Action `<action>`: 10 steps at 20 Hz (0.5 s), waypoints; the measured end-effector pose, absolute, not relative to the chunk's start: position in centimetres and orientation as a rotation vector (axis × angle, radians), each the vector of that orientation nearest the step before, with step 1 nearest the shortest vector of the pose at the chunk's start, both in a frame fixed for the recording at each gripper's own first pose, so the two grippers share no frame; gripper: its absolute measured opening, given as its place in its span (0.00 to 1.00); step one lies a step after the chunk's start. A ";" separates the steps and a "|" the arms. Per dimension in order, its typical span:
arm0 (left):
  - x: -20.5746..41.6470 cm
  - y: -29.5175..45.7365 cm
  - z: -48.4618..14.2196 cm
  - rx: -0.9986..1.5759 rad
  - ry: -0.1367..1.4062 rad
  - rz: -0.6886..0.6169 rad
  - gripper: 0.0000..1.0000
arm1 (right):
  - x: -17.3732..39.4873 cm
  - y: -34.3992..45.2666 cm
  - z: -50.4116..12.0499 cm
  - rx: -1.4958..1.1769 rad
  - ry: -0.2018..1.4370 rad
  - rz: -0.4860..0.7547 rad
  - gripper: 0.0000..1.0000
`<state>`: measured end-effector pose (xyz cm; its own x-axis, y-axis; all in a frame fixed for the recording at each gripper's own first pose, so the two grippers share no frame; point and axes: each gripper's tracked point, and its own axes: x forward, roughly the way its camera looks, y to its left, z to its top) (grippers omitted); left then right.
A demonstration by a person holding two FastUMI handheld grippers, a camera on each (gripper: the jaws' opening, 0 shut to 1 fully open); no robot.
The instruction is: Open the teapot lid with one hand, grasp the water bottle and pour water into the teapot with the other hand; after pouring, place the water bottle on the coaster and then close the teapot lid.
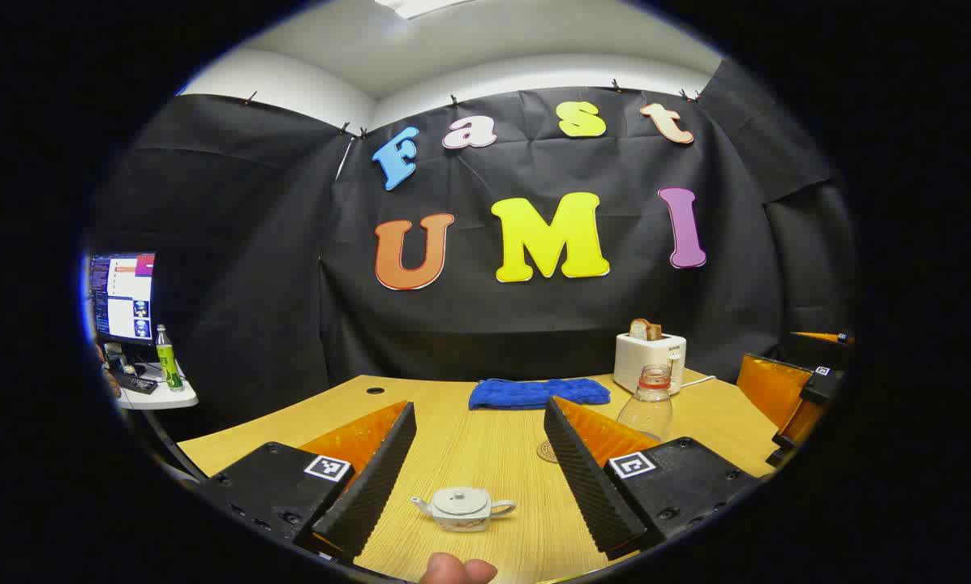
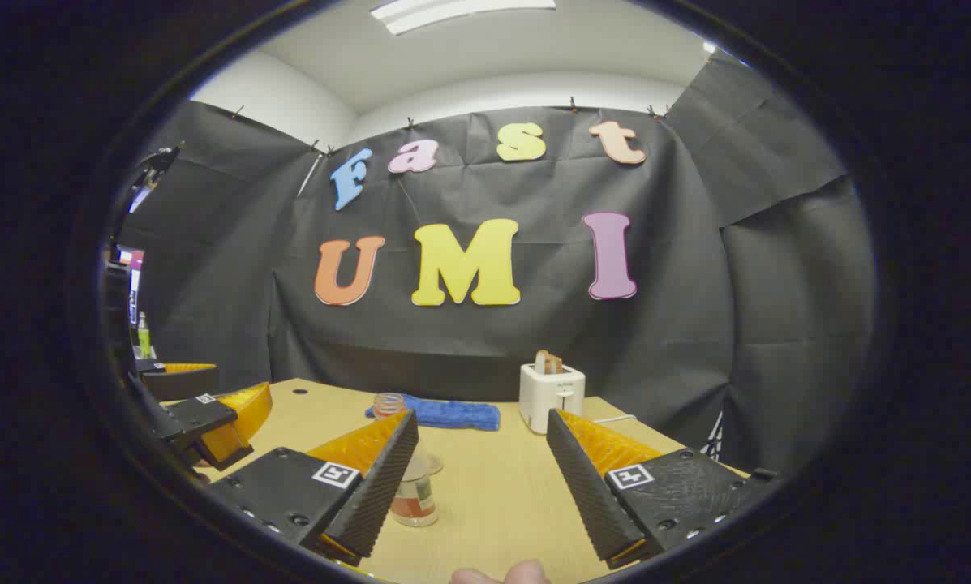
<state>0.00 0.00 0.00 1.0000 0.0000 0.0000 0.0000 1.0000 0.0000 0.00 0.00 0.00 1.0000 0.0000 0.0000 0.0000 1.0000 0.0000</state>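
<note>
Currently: small white ceramic teapot (image 1: 463,508), lid on, stands on the light wooden table (image 1: 485,454) between the left gripper (image 1: 477,474) fingers, untouched.
Clear uncapped plastic water bottle (image 2: 414,487) stands just beside the right gripper (image 2: 481,478); round coaster (image 1: 547,451) apparently behind. Both jaws apart.

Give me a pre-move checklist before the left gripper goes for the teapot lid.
1. Left gripper open: ok.
2. Small white ceramic teapot upright on the wooden table, lying between the fingers' line: ok.
3. Lid seated on teapot: ok, closed.
4. Right gripper open: ok.
5. Clear plastic water bottle upright and uncapped: ok; it stands beside the right gripper's left finger, not between the fingers: not ok.
6. Round coaster free: cannot tell, partly hidden.
</note>
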 end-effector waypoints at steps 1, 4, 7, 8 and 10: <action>0.0 -0.1 -0.1 0.002 0.001 -0.006 0.99 | 0.0 -0.1 0.0 0.000 0.000 -0.003 0.95; 0.0 -0.7 -0.2 0.003 0.004 -0.022 0.99 | 0.0 -0.1 0.1 -0.004 0.001 -0.002 0.95; 0.1 -0.7 -0.5 -0.003 0.014 -0.028 0.99 | -0.1 0.0 0.5 -0.019 -0.006 -0.002 0.95; 0.1 -0.6 -0.4 0.000 0.013 -0.027 0.99 | -0.1 0.0 0.6 -0.019 -0.010 -0.001 0.95; 0.1 -0.5 -0.4 -0.004 0.010 -0.029 0.99 | -0.1 0.1 0.7 -0.019 -0.017 -0.001 0.95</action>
<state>0.14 -0.52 -0.40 0.9995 -0.0289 -0.0104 0.0289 0.9996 -0.0039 -0.11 0.05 0.74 0.9998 -0.0008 0.0174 0.0012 0.9998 -0.0188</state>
